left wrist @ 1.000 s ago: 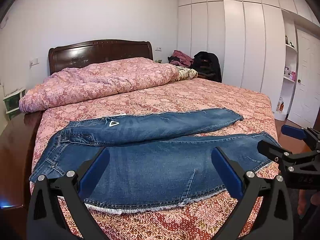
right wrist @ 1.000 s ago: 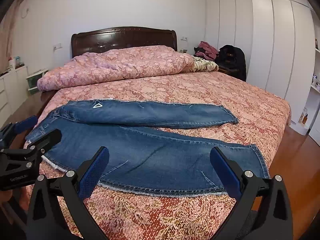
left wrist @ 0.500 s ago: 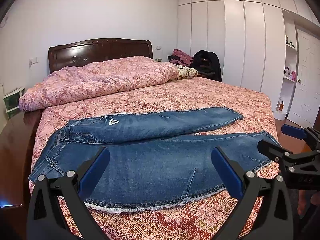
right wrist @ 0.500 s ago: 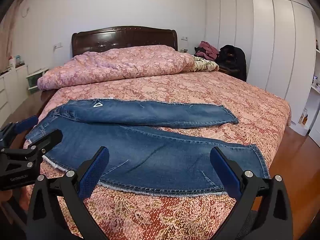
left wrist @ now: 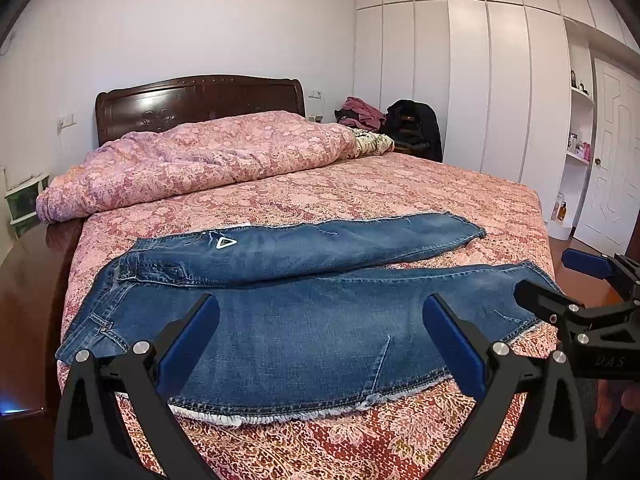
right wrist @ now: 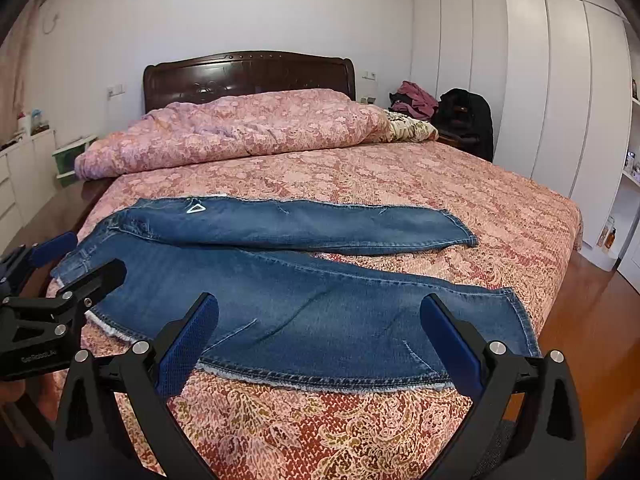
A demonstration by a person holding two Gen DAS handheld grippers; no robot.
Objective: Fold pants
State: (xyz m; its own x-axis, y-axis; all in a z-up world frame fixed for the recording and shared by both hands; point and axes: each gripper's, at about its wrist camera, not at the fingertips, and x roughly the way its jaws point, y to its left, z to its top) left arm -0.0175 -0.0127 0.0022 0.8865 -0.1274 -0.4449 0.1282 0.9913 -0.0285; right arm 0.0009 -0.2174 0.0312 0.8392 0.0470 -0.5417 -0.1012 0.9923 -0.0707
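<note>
Both grippers hang spread wide above the near edge of the bed, holding nothing: the left gripper (left wrist: 320, 336), seen in its own view with blue pads parted, sits toward the waistband end, and the right gripper (right wrist: 320, 336), equally parted and empty, sits toward the hem end; each shows at the edge of the other's view, so they are side by side but apart. Just ahead of and below them lie the jeans (left wrist: 304, 320), spread flat on the bed (left wrist: 400, 192) with their long axis running crosswise to the grippers' forward direction, waistband to the left and leg openings to the right. The near leg (right wrist: 320, 312) lies along the bed's front edge, its frayed seam closest to the fingers; the far leg (right wrist: 304, 224) angles away behind it, overlapping it at the seat and splitting off toward the right, with bedspread showing between the two hems. By my judgement no fold has been made yet, and the likely first move is to lay one leg over the other; for that the left gripper is nearer the waist and the right nearer the hem of the near leg. A rumpled quilt (left wrist: 192, 164) lies well beyond, at the headboard.
</note>
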